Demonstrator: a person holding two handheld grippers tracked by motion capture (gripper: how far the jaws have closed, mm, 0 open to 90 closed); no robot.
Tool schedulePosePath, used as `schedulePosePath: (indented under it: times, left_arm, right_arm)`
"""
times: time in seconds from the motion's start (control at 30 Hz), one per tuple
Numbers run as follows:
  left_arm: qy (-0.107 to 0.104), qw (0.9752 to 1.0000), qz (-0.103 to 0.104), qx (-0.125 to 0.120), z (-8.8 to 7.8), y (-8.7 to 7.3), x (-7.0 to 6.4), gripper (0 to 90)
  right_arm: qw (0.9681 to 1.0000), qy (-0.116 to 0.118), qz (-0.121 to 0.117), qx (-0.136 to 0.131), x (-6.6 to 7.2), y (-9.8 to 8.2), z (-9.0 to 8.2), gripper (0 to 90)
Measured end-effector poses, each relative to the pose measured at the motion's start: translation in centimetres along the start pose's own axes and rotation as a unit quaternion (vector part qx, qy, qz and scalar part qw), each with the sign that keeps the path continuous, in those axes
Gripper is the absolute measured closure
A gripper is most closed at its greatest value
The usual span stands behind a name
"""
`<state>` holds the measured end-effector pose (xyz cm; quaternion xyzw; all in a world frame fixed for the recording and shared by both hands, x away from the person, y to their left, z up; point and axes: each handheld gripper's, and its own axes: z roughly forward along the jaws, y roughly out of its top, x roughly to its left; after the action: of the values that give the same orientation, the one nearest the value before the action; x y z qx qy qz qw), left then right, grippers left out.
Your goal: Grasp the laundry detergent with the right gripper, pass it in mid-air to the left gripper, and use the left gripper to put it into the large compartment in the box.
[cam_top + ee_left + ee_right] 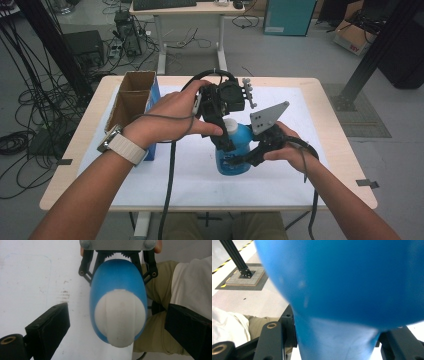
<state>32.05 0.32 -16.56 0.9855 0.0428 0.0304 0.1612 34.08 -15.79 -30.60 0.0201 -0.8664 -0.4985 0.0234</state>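
A blue bottle [235, 159] with a white cap [230, 125] stands upright on the white sheet [300, 150] at the middle of the table. From the right, my right gripper [248, 159] is shut on the bottle's body, and in the right gripper view the blue wall [342, 277] sits between its jaws [334, 345]. My left gripper [227, 140] reaches down over the bottle's top. In the left gripper view its jaws stand wide on either side of the white cap [120, 317], with clear gaps, so the left gripper [117, 327] is open.
An open cardboard box [132, 97] with a blue side stands at the table's left, close to my left forearm. The white sheet covers most of the wooden tabletop [345, 170]. A desk [190, 10] and cables lie on the floor beyond the table.
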Motion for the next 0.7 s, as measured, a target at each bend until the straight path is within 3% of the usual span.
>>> schedulePosePath:
  times: [0.53,0.63,0.7]
  left_arm:
    - [-0.003,1.0,0.003,0.006,0.16,-0.04,0.08,6.6]
    - [-0.001,1.0,-0.006,-0.001,0.27,-0.02,-0.06,6.6]
    - [0.0,1.0,0.002,0.003,0.24,0.0,0.03,6.6]
  right_arm:
    - [1.0,0.001,0.001,0.001,-0.06,-0.17,0.19,43.6]
    - [1.0,0.001,0.001,0.0,-0.08,-0.18,0.17,43.6]
    - [1.0,0.0,0.0,-0.001,-0.11,-0.18,0.15,43.6]
